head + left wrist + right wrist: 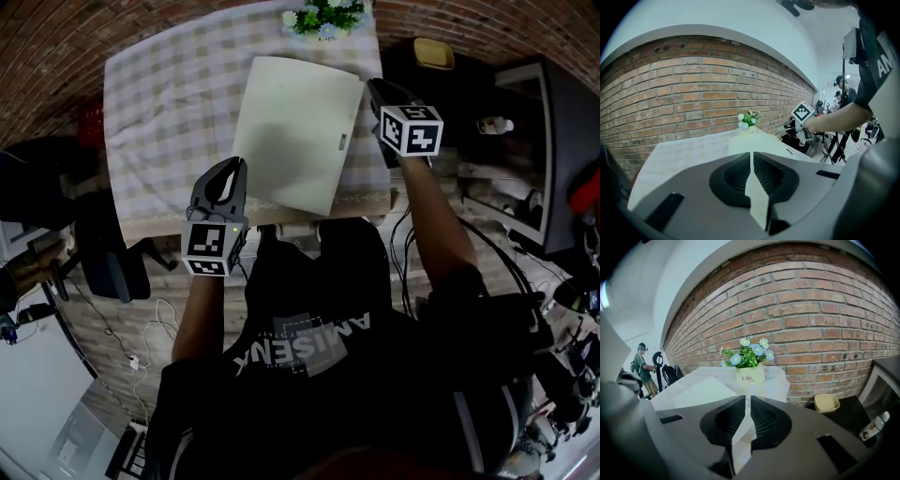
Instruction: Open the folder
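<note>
A closed white folder [295,131] lies flat on the checked tablecloth [164,103], with a small label near its right edge. My left gripper [230,167] hangs over the near left corner of the folder, jaws shut and nothing between them. My right gripper [375,86] is at the folder's right edge near the far corner, jaws together and empty. In the left gripper view the folder [761,144] lies beyond the shut jaws of the left gripper [751,157]. In the right gripper view the folder [701,391] lies left of and beyond the right gripper [750,403].
A white pot of flowers [323,17] stands at the table's far edge, by the brick wall [811,319]. Right of the table are a yellow tub [434,53] and a bottle [494,124] on dark furniture. A dark chair [108,258] and cables sit on the left.
</note>
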`<state>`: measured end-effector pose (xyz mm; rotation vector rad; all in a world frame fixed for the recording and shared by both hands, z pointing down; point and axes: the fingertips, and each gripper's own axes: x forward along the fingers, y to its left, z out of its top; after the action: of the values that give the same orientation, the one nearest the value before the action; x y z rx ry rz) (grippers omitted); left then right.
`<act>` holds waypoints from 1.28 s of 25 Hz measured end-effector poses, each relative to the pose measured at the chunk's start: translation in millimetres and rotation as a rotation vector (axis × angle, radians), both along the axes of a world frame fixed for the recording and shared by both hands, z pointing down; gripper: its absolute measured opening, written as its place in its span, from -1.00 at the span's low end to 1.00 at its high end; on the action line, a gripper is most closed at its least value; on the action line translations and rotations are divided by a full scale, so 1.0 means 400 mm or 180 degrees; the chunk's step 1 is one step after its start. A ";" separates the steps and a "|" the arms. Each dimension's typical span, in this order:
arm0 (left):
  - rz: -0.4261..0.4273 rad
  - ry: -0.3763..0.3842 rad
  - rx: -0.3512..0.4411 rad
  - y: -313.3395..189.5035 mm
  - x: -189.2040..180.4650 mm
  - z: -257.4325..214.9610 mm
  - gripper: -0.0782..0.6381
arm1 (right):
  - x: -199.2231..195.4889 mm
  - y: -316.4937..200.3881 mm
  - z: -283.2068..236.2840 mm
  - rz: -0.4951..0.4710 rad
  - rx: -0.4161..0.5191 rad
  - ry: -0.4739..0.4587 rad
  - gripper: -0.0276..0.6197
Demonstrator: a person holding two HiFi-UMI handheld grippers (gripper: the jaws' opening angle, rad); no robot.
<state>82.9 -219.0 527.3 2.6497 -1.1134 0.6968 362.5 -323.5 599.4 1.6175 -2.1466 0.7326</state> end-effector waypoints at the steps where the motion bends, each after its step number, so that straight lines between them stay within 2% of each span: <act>1: -0.0002 -0.0002 -0.0012 0.002 0.001 0.006 -0.74 | 0.000 -0.002 0.010 -0.0003 -0.0024 -0.0013 -0.76; 3: -0.0002 0.0005 -0.0032 0.007 0.004 0.018 -0.74 | 0.000 -0.006 0.029 -0.0008 -0.0078 -0.0037 -0.68; 4: 0.0001 0.0008 -0.0040 0.010 0.006 0.023 -0.74 | 0.000 -0.008 0.038 -0.0007 -0.0103 -0.0049 -0.54; 5: 0.0004 0.0006 -0.0046 0.014 0.007 0.027 -0.74 | 0.000 -0.009 0.046 -0.0003 -0.0123 -0.0058 -0.53; 12: -0.0032 -0.0007 -0.0103 0.024 0.004 0.051 -0.74 | -0.002 -0.025 0.084 0.0008 -0.0229 -0.0096 -0.53; 18: -0.0083 -0.0092 -0.0112 0.029 -0.034 0.068 -0.74 | 0.007 -0.026 0.104 0.0045 -0.0333 -0.0154 -0.51; 24: -0.0038 -0.0341 -0.0088 0.045 -0.092 0.103 -0.74 | 0.008 -0.022 0.109 0.0076 -0.0360 -0.0157 -0.50; 29: 0.0245 -0.0803 0.0000 0.091 -0.130 0.176 -0.73 | 0.006 -0.025 0.107 0.0064 -0.0340 -0.0138 -0.50; 32: 0.0295 -0.0916 -0.0106 0.127 -0.159 0.231 -0.56 | 0.003 -0.025 0.108 0.0053 -0.0332 -0.0121 -0.50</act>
<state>19.5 -168.1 619.7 2.6454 -1.0370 1.1337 363.8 -333.5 642.8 1.5817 -2.0863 0.8721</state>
